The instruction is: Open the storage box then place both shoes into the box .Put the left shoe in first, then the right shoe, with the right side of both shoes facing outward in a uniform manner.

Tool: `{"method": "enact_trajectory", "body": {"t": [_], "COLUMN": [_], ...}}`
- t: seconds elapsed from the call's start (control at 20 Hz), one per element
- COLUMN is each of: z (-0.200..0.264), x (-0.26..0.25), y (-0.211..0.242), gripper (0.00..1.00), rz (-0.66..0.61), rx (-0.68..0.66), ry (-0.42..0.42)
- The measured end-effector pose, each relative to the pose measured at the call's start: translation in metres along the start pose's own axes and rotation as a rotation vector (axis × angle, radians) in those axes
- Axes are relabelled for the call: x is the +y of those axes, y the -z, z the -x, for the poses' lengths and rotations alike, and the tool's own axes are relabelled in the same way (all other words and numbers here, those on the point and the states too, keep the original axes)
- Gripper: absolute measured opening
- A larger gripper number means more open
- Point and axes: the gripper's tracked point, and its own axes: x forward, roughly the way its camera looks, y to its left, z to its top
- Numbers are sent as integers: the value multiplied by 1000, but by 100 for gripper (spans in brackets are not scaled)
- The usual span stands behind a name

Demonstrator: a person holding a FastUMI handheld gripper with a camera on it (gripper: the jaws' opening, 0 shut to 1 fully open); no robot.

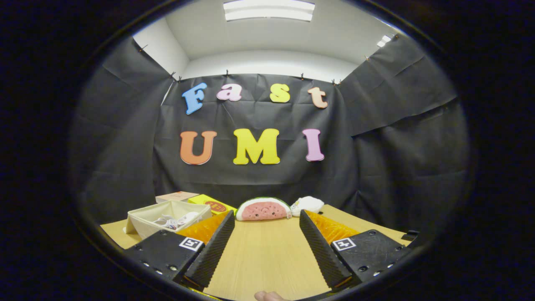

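Gripper (264,234) hangs level over the wooden table (263,259), fingers spread wide, nothing between them but bare tabletop. Storage box (167,219) sits lower left of the frame, just beyond the left finger, top open. Something white lies inside it, looks like a shoe (175,220) or both shoes; too small and bunched to count or to tell which way they face. No shoe lies out on the table anywhere. Judgement: box open, at least one shoe in, task is late or finished; if two are in there, only an orientation check remains. Behind the box, a yellow box (211,204) and a flat tan box (177,195). Centre of frame, just beyond the fingertips, a watermelon-slice plush (263,209), with a white plush (308,204) beside it on the right. A fingertip (269,296) pokes in at bottom centre.
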Motion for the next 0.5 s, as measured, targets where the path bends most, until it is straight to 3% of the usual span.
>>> {"method": "enact_trajectory", "body": {"t": [0.5], "z": [2], "x": [-15], "y": [4], "gripper": [96], "rz": [-52], "rx": [-28], "ry": [-14]}}
